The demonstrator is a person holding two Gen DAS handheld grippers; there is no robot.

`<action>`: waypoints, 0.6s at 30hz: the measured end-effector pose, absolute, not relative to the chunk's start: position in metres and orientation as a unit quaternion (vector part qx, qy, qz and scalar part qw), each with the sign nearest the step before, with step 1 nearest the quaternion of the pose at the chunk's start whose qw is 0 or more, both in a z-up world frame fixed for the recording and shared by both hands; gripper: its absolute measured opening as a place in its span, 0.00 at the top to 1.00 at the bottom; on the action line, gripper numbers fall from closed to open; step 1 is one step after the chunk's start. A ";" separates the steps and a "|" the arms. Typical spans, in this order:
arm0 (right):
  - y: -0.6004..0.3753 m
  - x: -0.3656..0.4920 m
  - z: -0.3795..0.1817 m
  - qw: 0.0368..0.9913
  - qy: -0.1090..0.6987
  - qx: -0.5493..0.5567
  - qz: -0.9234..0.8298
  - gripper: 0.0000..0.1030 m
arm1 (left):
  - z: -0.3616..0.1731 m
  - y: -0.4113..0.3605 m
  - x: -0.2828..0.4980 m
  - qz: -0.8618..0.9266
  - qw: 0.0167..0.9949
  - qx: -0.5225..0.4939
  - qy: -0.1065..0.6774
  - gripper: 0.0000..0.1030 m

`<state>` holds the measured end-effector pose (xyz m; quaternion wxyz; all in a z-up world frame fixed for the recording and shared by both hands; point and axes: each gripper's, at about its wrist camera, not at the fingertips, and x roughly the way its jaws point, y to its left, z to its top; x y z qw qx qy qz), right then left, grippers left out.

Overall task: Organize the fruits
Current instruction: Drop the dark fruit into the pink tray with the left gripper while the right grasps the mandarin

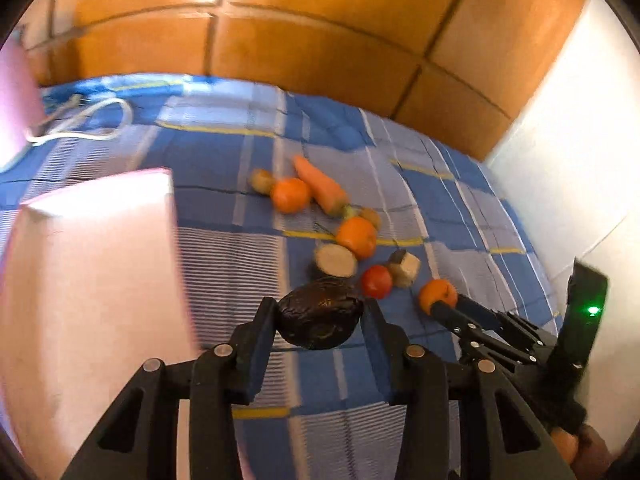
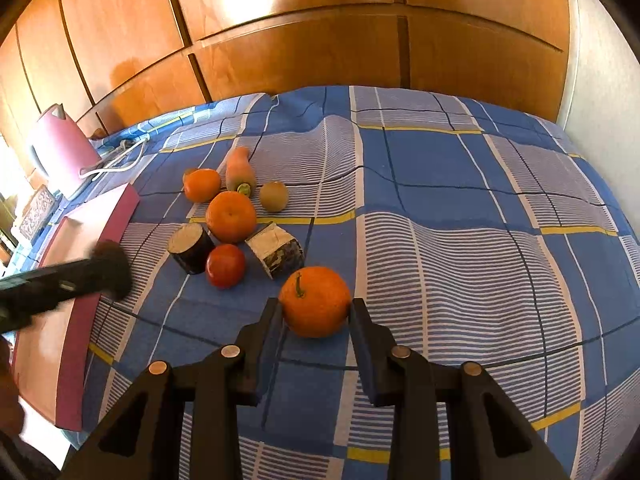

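Note:
My left gripper [image 1: 320, 312] is shut on a dark avocado [image 1: 320, 318] and holds it above the blue checked cloth [image 1: 224, 152], beside the pink tray [image 1: 92, 272]. My right gripper [image 2: 314, 308] has its fingers on both sides of an orange [image 2: 315, 301] that rests on the cloth; it also shows in the left wrist view [image 1: 438, 295]. On the cloth lie two more oranges [image 2: 231, 217] [image 2: 202, 185], a red tomato [image 2: 225, 266], a carrot [image 2: 239, 172], a kiwi [image 2: 274, 196] and two cut dark-skinned pieces [image 2: 190, 246] [image 2: 276, 252].
A pink kettle [image 2: 60, 144] with a white cable [image 2: 116, 160] stands at the far left. Wooden cupboard doors [image 2: 320, 40] run behind the cloth. A white wall [image 1: 580, 160] is on the right. The left gripper's arm [image 2: 60, 280] crosses over the tray [image 2: 76, 320].

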<state>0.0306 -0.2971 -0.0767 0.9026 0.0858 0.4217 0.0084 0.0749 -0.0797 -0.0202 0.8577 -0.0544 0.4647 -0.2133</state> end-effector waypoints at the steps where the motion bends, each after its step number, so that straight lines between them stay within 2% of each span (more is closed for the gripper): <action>1: -0.297 0.030 -0.076 0.902 0.423 0.085 0.008 0.67 | -0.017 -0.070 0.074 -0.204 0.862 -0.057 0.461 0.58; 9: -0.292 0.021 -0.074 0.899 0.430 0.088 0.012 0.67 | -0.023 0.027 0.071 -0.054 0.887 -0.065 0.454 0.57; 13: -0.286 0.019 -0.074 0.898 0.433 0.076 0.011 0.67 | -0.028 0.055 0.064 -0.008 0.891 -0.078 0.448 0.45; 18: -0.282 0.018 -0.073 0.897 0.436 0.070 0.011 0.67 | -0.027 0.064 0.049 -0.003 0.894 -0.083 0.441 0.43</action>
